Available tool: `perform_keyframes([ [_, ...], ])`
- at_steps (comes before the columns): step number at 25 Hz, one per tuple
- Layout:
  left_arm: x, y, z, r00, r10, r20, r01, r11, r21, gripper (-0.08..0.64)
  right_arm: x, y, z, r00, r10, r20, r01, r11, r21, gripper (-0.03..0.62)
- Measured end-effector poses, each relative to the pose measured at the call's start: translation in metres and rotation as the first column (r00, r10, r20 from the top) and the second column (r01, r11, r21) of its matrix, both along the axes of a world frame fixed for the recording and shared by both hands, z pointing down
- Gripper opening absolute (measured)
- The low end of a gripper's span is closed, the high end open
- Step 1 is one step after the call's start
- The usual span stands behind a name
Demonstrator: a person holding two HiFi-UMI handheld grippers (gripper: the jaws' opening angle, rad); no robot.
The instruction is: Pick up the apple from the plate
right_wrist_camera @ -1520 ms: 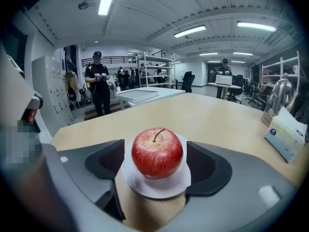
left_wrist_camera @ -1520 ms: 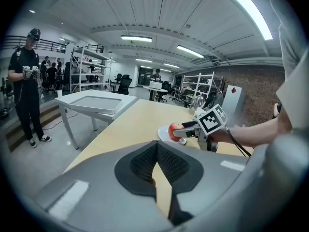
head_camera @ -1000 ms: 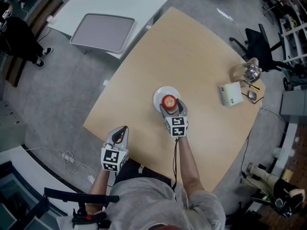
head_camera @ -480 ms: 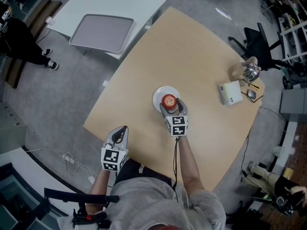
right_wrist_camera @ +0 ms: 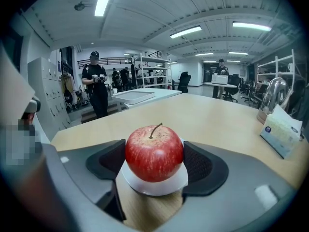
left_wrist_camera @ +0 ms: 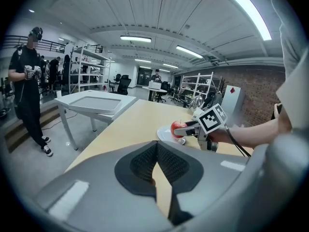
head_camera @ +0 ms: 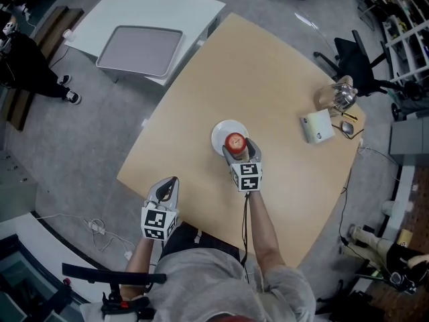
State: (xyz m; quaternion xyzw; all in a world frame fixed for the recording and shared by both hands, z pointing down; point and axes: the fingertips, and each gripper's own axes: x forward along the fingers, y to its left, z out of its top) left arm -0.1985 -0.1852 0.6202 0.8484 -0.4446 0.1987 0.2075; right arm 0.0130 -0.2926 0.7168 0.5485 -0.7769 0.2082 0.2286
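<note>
Open workshop hall: grey floor (head_camera: 87, 139), strip lights (right_wrist_camera: 185, 32) overhead.
Ahead of the right gripper (right_wrist_camera: 154, 158) the pale wooden table (right_wrist_camera: 217, 112) runs toward metal shelving racks (right_wrist_camera: 149, 62); to that gripper's left stand a white table (right_wrist_camera: 140, 95) and grey lockers (right_wrist_camera: 46, 95). Off to the right of the left gripper (left_wrist_camera: 155, 146) rises a brick wall (left_wrist_camera: 256, 88). A black office chair (head_camera: 358, 62) sits beyond the wooden table's far edge.

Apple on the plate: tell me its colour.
Red, with fine pale yellowish speckling and a brown stem. The apple shows best in the right gripper view.
</note>
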Motion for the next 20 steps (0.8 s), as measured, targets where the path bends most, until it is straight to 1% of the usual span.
perform_keyframes([
  [4, 0.003, 0.005, -0.006, 1.0, 0.018, -0.003, -0.018, 1.0, 0.013, 0.02, 0.003, 0.008, -0.015, 1.0, 0.014, -0.002, -0.014, 1.0, 0.021, 0.379],
  [10, 0.011, 0.014, -0.012, 0.998, 0.06, -0.01, -0.059, 0.998, 0.029, 0.02, 0.014, 0.024, -0.033, 0.998, 0.058, -0.001, -0.058, 0.996, 0.061, 0.379],
  [20, 0.028, 0.024, -0.023, 0.991, 0.136, -0.019, -0.135, 0.989, 0.059, 0.02, 0.035, 0.056, -0.064, 0.99, 0.14, 0.015, -0.14, 0.984, 0.113, 0.379],
])
